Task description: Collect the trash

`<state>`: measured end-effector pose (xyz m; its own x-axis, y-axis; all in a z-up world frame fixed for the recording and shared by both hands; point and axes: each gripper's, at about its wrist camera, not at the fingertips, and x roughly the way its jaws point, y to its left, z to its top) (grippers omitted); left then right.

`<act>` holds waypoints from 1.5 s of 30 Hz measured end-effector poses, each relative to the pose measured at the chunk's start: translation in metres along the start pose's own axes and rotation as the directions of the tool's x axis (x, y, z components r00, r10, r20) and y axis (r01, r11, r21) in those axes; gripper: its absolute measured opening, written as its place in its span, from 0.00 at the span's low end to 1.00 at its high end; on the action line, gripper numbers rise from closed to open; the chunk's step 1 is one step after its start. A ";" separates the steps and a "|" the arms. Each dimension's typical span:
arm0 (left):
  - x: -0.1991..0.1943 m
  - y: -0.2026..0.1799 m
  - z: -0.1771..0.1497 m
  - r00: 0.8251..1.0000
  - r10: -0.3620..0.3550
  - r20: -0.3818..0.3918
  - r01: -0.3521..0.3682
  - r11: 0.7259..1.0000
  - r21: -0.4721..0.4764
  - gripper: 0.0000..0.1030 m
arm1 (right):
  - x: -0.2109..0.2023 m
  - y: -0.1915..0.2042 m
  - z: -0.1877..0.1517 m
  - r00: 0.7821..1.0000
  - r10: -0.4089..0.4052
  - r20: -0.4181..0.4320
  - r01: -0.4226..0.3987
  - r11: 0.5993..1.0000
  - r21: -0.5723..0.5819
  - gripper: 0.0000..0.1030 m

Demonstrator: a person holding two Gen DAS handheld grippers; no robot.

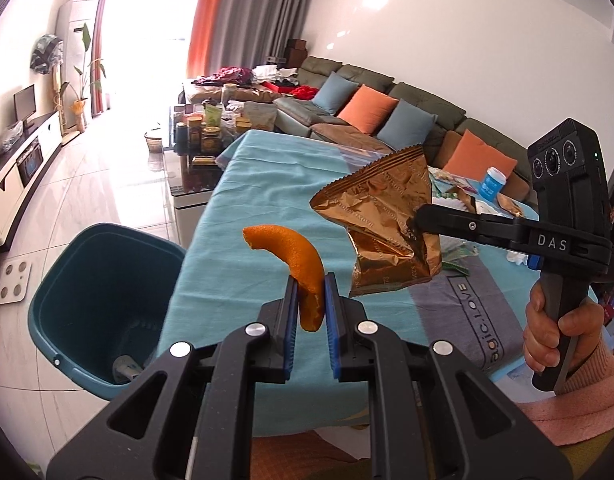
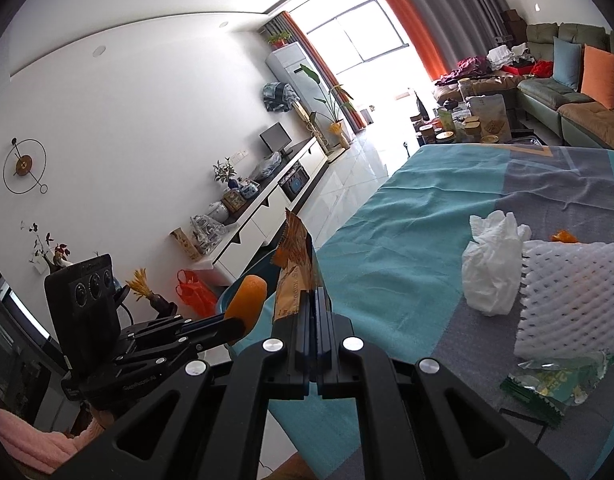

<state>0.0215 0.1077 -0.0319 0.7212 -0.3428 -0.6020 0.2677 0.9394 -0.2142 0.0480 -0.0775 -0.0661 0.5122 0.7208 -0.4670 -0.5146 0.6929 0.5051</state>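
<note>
Teal plastic bin (image 1: 95,300): deep, open-topped tub on the pale tiled floor, hard against the left edge of the table; rim sits below tabletop level; also glimpsed in the right wrist view behind the peel (image 2: 231,300).
Table cover (image 1: 235,216): turquoise and grey cloth, draped over the near edge.
Leftover litter: white foam fruit net (image 2: 567,300), crumpled white tissue (image 2: 491,264) touching its left side, clear and green snack wrapper (image 2: 547,384) just below the net; all lying on the cloth, well apart from the bin.
Bronze foil snack bag (image 1: 383,224): empty, creased, raised clear of the cloth; long axis slanting up to its serrated top edge; pinched by one lower corner.
Right gripper (image 1: 413,222): clenched tight on the foil bag, jaws fully together in its own view (image 2: 317,300); carried by a hand (image 1: 555,332) in a pink sleeve.
Curved orange peel strip (image 1: 303,268): standing roughly upright between the blue pads (image 1: 331,304), upper end arching left toward the bin; clear of the cloth.
Left gripper (image 1: 311,300): clamped narrowly on the lower half of the peel.
Deciding relation: bin lies left of and below both loads; peel hangs just beside the bin's rim over the table edge, foil bag further right over mid-table.
Nearer hand: left, judged first to reach the opening.
Next move, as judged: short carry left until the peel clears the rim, then release; right needs the longer sideways travel.
Risk, as judged: light foil bag may drift or catch the rim if dropped early.
</note>
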 end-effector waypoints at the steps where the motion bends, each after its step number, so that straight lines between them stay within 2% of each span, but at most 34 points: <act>1: -0.001 0.002 0.000 1.000 0.003 0.001 -0.003 1.000 -0.004 0.13 | 0.003 0.001 0.001 1.000 0.004 -0.004 -0.004 1.000 -0.001 0.01; 24: -0.012 0.045 0.004 0.994 0.108 0.017 -0.107 0.993 -0.058 0.13 | 0.057 0.025 0.022 0.995 0.073 -0.065 -0.075 0.996 -0.040 0.01; 45: -0.010 0.069 0.002 0.984 0.179 0.011 -0.177 0.978 -0.107 0.13 | 0.101 0.045 0.035 0.988 0.096 -0.117 -0.104 0.992 -0.070 0.01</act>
<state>0.0338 0.1764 -0.0395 0.7647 -0.1690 -0.6218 0.0662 0.9805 -0.1850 0.1004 0.0260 -0.0653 0.3763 0.7810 -0.4984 -0.6120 0.6134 0.4992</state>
